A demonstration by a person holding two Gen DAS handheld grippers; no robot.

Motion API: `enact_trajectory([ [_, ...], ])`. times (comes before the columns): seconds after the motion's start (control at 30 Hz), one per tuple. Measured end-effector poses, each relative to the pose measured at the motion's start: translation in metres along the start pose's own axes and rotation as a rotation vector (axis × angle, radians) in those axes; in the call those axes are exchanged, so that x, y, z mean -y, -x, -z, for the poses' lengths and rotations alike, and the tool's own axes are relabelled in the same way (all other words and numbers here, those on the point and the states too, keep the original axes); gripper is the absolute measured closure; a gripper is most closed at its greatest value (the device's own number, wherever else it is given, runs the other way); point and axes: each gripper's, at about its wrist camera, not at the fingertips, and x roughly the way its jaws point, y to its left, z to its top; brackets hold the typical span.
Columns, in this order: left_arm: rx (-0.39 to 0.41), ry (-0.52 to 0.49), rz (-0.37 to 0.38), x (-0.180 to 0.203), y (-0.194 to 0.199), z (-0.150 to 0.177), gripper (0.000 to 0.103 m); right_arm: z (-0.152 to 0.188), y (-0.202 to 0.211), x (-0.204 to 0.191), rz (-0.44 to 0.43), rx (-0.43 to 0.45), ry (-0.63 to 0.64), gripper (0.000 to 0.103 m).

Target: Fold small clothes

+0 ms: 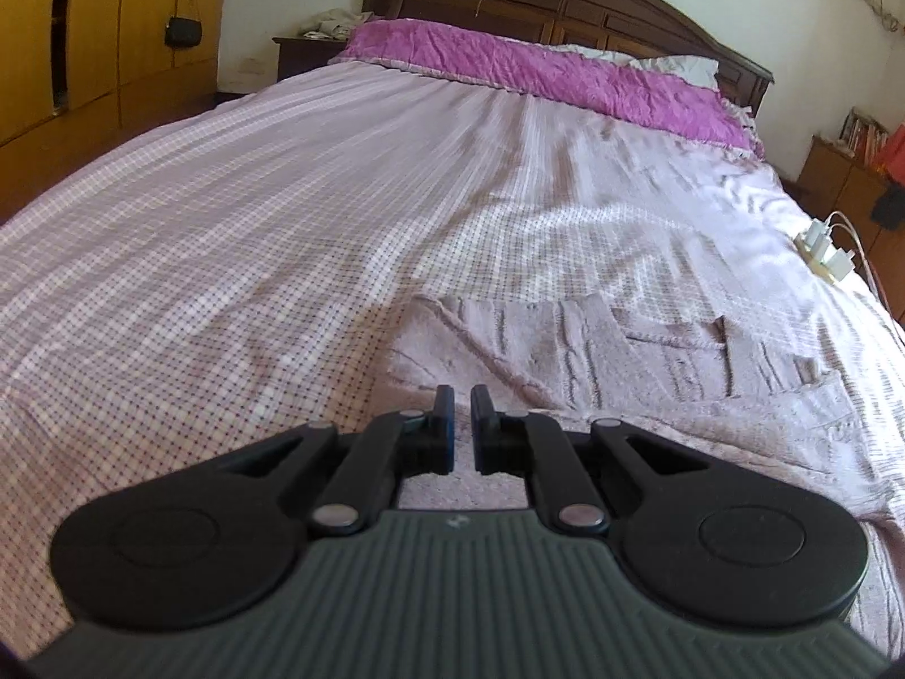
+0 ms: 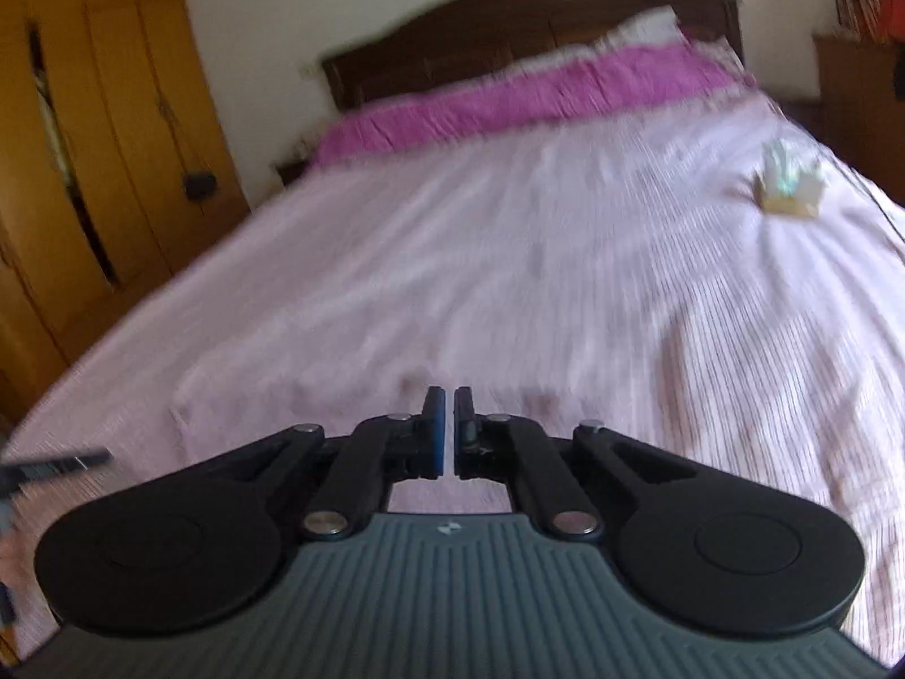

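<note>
A small pale pink fuzzy garment with dark stripes (image 1: 594,351) lies flat on the checked bed sheet (image 1: 226,237), spreading right of and under my left gripper (image 1: 462,396). The left jaws are nearly closed with a thin gap and hold nothing, just above the garment's near edge. In the blurred right wrist view the same garment (image 2: 317,390) shows as a pale patch ahead. My right gripper (image 2: 450,396) is nearly closed, empty, above the garment's near part.
A purple quilt (image 1: 543,73) and dark wooden headboard (image 1: 565,0) lie at the far end. A power strip with white chargers (image 1: 823,252) sits near the bed's right edge, also in the right wrist view (image 2: 789,187). A yellow wardrobe (image 1: 85,28) stands at the left.
</note>
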Motion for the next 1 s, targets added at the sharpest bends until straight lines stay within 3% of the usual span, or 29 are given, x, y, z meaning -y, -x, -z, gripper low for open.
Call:
enact_trajectory([
  [0.13, -0.011, -0.012, -0.008, -0.001, -0.001, -0.001, 0.095, 0.023, -0.024, 0.012, 0.017, -0.087, -0.035, 0.084],
  [0.3, -0.01, -0.027, -0.023, -0.003, 0.001, -0.003, 0.095, 0.044, -0.046, 0.017, 0.052, -0.152, -0.016, 0.043],
  [0.37, -0.016, -0.027, -0.021, -0.004, 0.001, -0.003, 0.095, 0.05, -0.048, 0.018, 0.066, -0.157, -0.001, 0.04],
  [0.77, -0.04, -0.053, -0.01, 0.001, -0.004, 0.006, 0.095, 0.069, -0.062, 0.018, 0.076, -0.199, 0.035, 0.041],
  [0.83, -0.038, -0.055, -0.008, 0.002, -0.005, 0.006, 0.095, 0.069, -0.062, 0.016, 0.076, -0.201, 0.038, 0.055],
  [0.9, -0.031, -0.061, -0.005, 0.003, -0.007, 0.004, 0.095, 0.068, -0.06, 0.012, 0.054, -0.206, 0.033, 0.09],
  [1.0, -0.005, -0.074, 0.004, 0.004, -0.013, -0.005, 0.095, 0.061, -0.052, 0.002, 0.029, -0.167, 0.039, 0.095],
])
